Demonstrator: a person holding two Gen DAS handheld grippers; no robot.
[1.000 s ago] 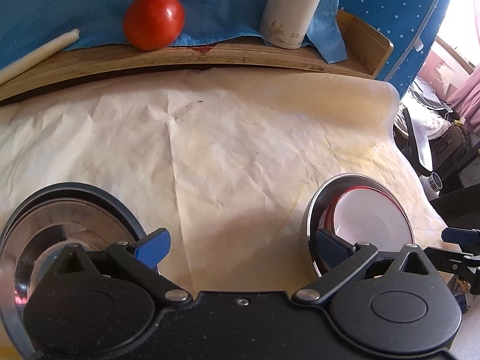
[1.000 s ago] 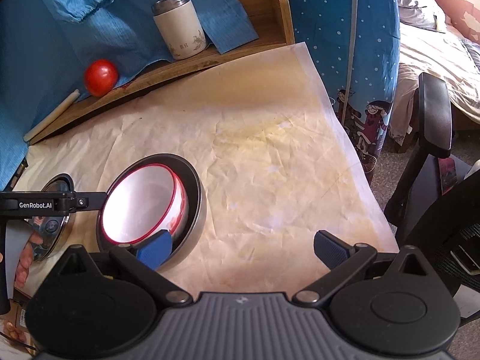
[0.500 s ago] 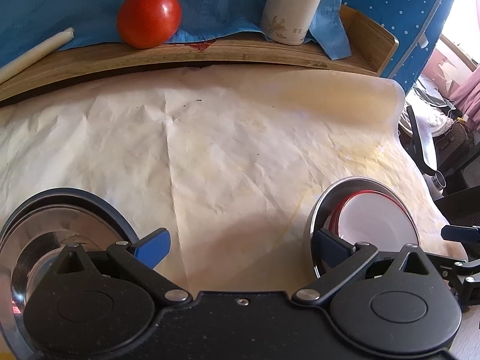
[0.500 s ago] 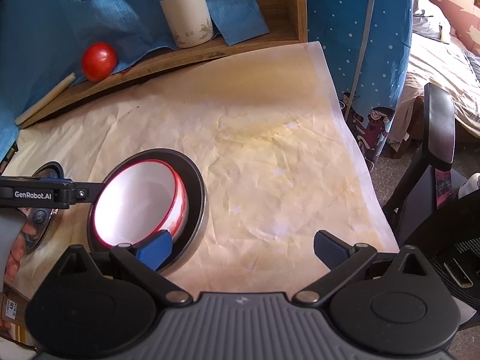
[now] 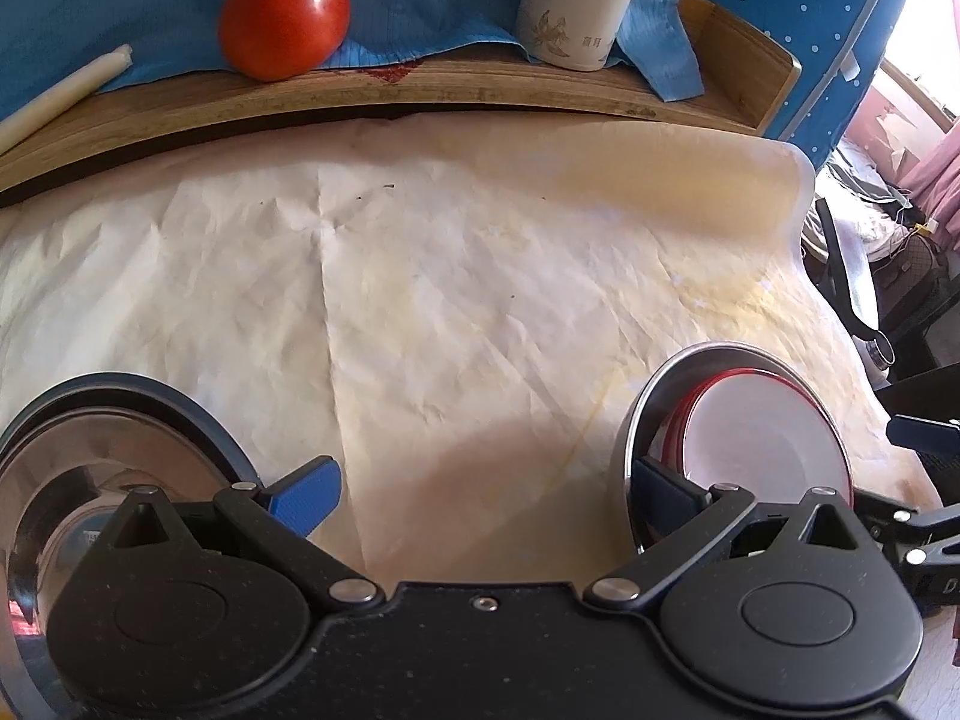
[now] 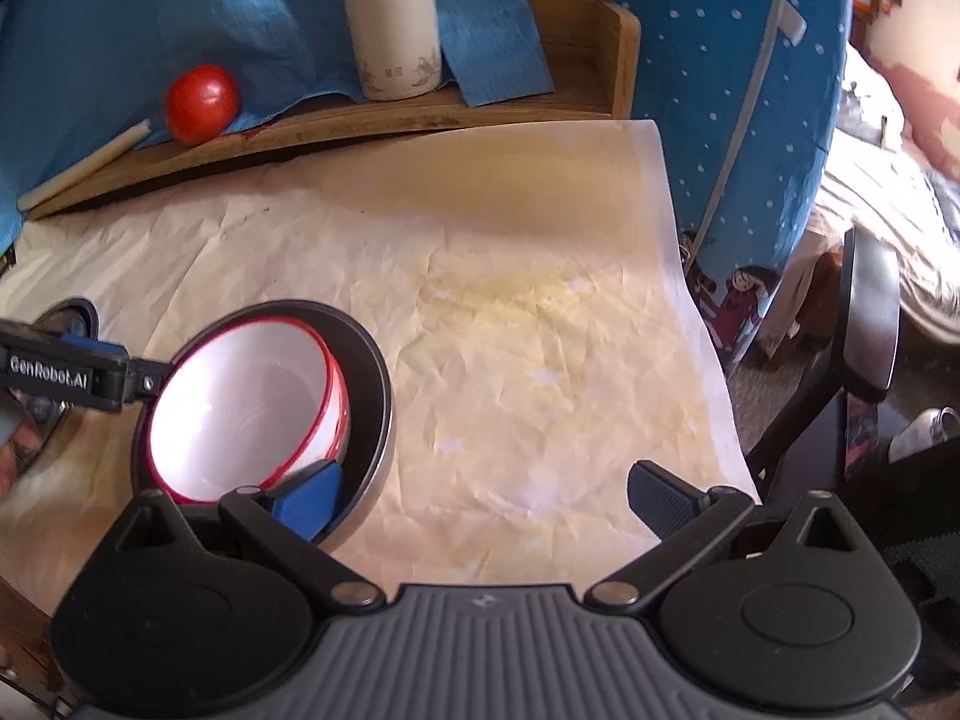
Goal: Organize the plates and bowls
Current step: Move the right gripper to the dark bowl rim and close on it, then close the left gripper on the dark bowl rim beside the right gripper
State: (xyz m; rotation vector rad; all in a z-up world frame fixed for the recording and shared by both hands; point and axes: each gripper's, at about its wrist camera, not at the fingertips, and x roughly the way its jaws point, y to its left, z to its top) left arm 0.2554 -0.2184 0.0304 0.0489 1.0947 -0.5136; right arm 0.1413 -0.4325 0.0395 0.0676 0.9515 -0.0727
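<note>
Both grippers hold their fingers wide apart with nothing between them. The left gripper [image 5: 483,489] hovers over bare paper; just outside its left finger [image 5: 306,495] lies a shiny steel plate [image 5: 90,438]. By the right gripper [image 6: 483,495], the left finger [image 6: 312,498] dips inside a steel bowl [image 6: 375,372] that holds a white, red-rimmed bowl [image 6: 240,414]. The surface [image 6: 540,312] is covered in creased paper. Since a second ago, both cameras have drawn nearer the shelf's tomato [image 5: 282,15] and tumbler [image 6: 393,30].
</note>
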